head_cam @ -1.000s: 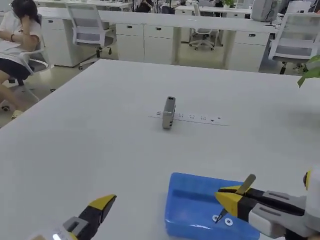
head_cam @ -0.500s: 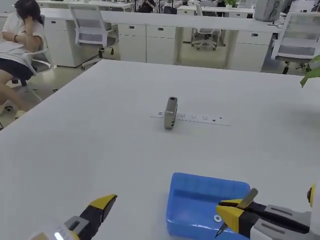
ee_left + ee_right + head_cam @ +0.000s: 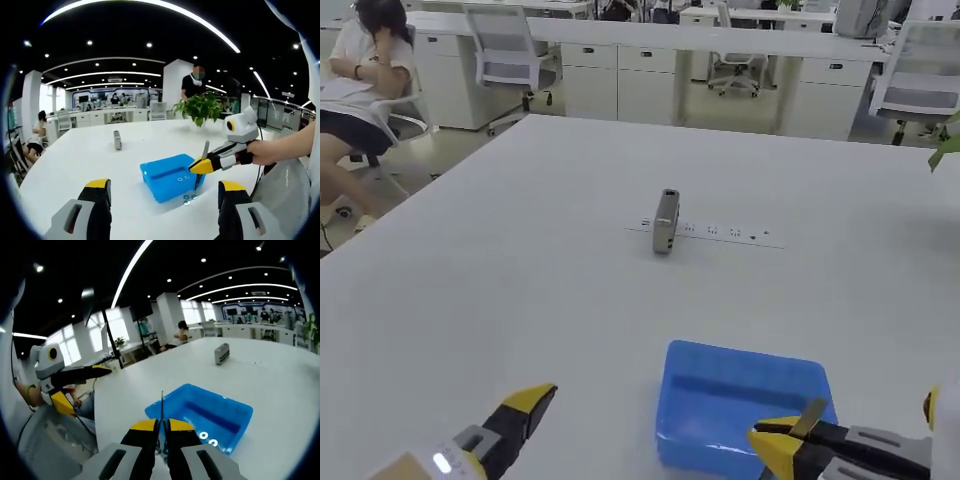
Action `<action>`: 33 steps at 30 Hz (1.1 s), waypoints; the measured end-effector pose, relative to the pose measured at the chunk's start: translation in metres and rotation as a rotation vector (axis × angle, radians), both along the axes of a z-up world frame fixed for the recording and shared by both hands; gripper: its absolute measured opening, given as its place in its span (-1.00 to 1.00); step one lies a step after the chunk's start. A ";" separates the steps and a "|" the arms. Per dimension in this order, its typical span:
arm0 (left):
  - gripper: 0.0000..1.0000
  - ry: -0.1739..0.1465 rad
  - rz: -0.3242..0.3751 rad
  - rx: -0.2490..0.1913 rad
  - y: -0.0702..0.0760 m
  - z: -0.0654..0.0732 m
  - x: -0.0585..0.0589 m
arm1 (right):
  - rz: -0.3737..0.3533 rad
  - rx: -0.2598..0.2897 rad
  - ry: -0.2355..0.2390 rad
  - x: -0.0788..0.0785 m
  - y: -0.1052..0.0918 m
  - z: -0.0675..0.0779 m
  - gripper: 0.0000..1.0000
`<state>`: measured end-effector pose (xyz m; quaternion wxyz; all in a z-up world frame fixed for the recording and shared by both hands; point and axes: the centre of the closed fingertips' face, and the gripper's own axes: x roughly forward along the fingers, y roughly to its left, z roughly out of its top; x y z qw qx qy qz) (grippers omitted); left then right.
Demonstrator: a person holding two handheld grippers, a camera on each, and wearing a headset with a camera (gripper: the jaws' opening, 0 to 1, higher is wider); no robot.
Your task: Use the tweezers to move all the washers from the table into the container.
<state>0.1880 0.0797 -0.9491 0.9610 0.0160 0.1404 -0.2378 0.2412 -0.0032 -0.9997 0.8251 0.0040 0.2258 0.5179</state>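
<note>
White table (image 3: 520, 300): right tongs (image 3: 161, 425) pinch tweezers (image 3: 161, 405).

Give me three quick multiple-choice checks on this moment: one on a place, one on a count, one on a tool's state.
1. Where do the loose washers lie?
A) on the blue container's rim
B) on the table just beside the container
C) stacked on the container's floor

2. How many washers lie inside the container?
A) two
B) none
C) five

3. How is the right tool?
A) open and empty
B) shut on a washer
C) shut on the tweezers

Answers:
1 B: the left gripper view shows them on the tabletop next to the container.
2 A: both gripper views show two on its floor.
3 C: its jaws pinch the tweezers' shaft.
</note>
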 end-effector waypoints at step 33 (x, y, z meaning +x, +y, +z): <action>0.77 0.004 -0.003 -0.001 0.000 0.000 -0.001 | 0.055 -0.075 -0.013 -0.004 0.003 -0.022 -0.93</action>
